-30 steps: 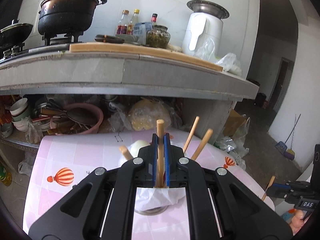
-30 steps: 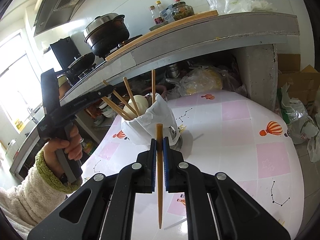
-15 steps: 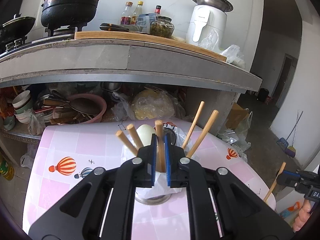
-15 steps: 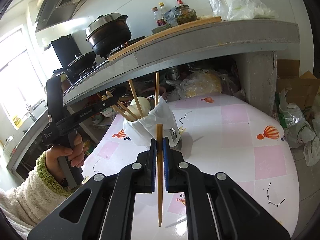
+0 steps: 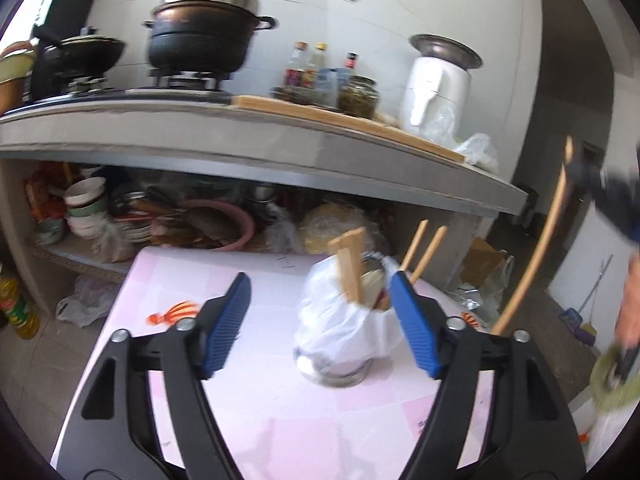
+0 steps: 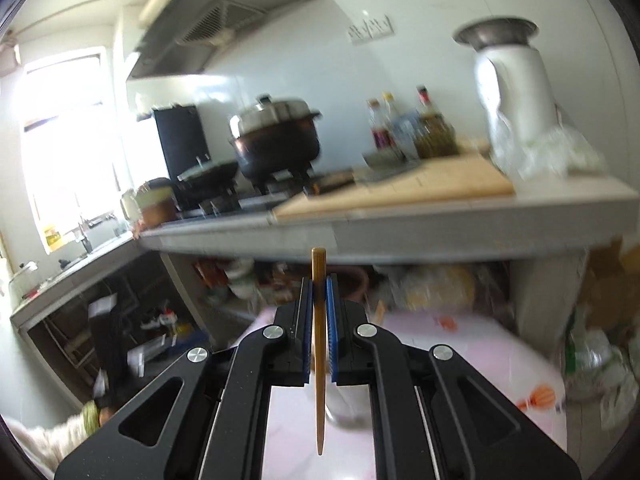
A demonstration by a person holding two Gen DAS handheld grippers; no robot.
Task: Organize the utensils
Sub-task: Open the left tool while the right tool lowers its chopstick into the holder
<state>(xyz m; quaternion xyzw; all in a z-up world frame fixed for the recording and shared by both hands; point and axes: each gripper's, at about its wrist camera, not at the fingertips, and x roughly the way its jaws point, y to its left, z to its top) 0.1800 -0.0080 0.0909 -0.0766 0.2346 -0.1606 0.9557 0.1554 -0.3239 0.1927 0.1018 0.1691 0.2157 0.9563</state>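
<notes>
Left wrist view, largest item first: grey concrete kitchen surface (image 5: 280, 148) is spanning the frame, carrying a black lidded cooking pot (image 5: 200, 36) on a gas burner, a pale wooden cutting board (image 5: 344, 124) and a white cylindrical appliance (image 5: 436, 88).

Pink-and-white tiled low surface with orange balloon prints (image 5: 192, 280) is standing in front of the concrete one, below its edge.

Left claw (image 5: 320, 316) is standing spread wide, its blue-padded black arms apart and holding nothing; the holder is showing between them.

Metal utensil holder lined with a white plastic bag (image 5: 340, 336) is resting on the pink surface, just beyond the spread pads. Wooden chopsticks (image 5: 352, 268) are standing tilted in it; two more are leaning out at its right side.

Long wooden chopstick (image 5: 536, 256) is hanging at the right edge, gripped up high by the blurred right claw, well apart from the holder.

Right wrist view: right claw (image 6: 319, 304) is pinching that single wooden chopstick (image 6: 319, 340) between pressed-together blue pads, blunt end up and pointed tip down. The background is blurring.
</notes>
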